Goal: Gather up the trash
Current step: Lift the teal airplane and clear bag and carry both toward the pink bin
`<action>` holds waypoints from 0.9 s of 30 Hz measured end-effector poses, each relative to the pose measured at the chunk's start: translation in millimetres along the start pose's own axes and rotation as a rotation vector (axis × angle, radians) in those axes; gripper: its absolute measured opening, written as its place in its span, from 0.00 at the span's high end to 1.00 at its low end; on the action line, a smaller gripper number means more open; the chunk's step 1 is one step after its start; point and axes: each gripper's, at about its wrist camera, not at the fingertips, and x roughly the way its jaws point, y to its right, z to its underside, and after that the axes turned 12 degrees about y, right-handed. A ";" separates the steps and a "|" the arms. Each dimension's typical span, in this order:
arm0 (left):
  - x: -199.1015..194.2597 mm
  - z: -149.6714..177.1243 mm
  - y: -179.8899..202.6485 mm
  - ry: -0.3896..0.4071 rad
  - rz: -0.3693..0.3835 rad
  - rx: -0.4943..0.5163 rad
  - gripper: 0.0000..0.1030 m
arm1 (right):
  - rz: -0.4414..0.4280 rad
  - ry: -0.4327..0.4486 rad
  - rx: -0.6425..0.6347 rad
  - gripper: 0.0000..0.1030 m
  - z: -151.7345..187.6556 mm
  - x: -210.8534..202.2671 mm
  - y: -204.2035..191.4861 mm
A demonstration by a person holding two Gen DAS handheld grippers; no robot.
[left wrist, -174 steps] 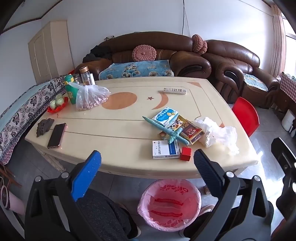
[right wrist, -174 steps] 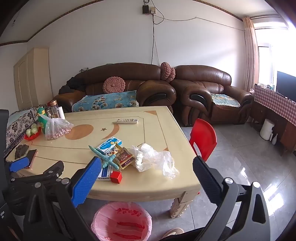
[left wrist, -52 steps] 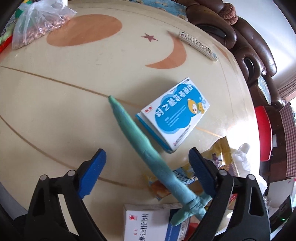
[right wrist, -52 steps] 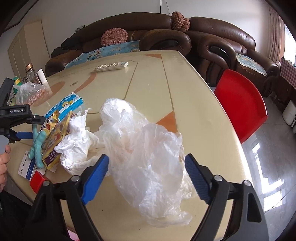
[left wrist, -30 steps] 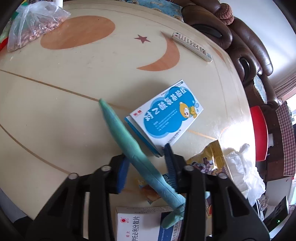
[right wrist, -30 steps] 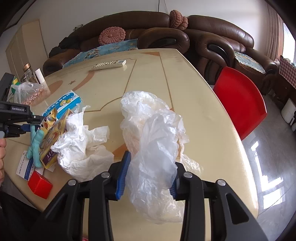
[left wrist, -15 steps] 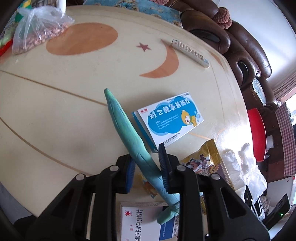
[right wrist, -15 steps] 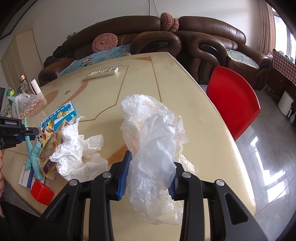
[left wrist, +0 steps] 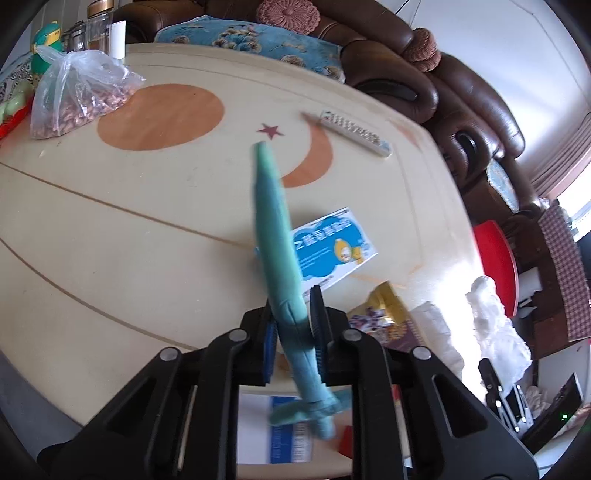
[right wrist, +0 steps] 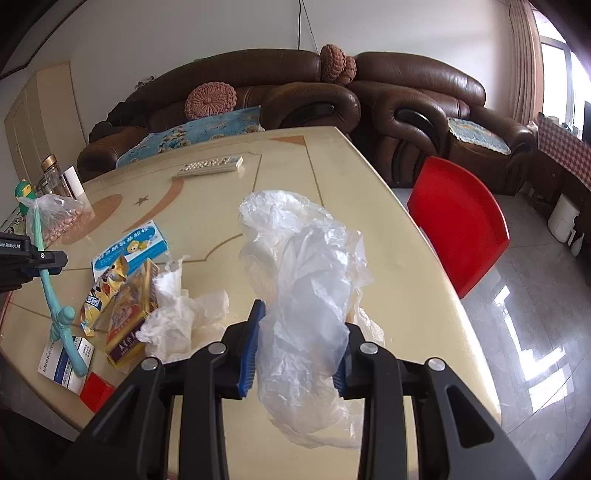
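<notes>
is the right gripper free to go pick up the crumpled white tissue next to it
Probably not yet. The right gripper is shut on the clear plastic bag, so its jaws are full. The white tissue lies uncovered on the table just to its left; nothing else blocks it.

Long teal toy lifted off table, crumpled clear bag raised

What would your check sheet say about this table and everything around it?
Surface: cream table, crowded at the near edge.
Job's things: clear plastic bag, teal toy plane, crumpled tissue, snack wrapper.
Clutter: blue medicine box, remote, bag of nuts, red block.
Grippers: left hand-held gripper shut on plane; right hand-held gripper shut on bag.
Cables: wall wire.
Surroundings: brown sofa, red chair.
</notes>
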 end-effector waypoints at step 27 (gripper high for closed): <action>-65.9 -1.7 52.0 0.106 0.075 0.155 0.85 | -0.057 0.130 -0.065 0.70 -22.1 -54.0 -35.9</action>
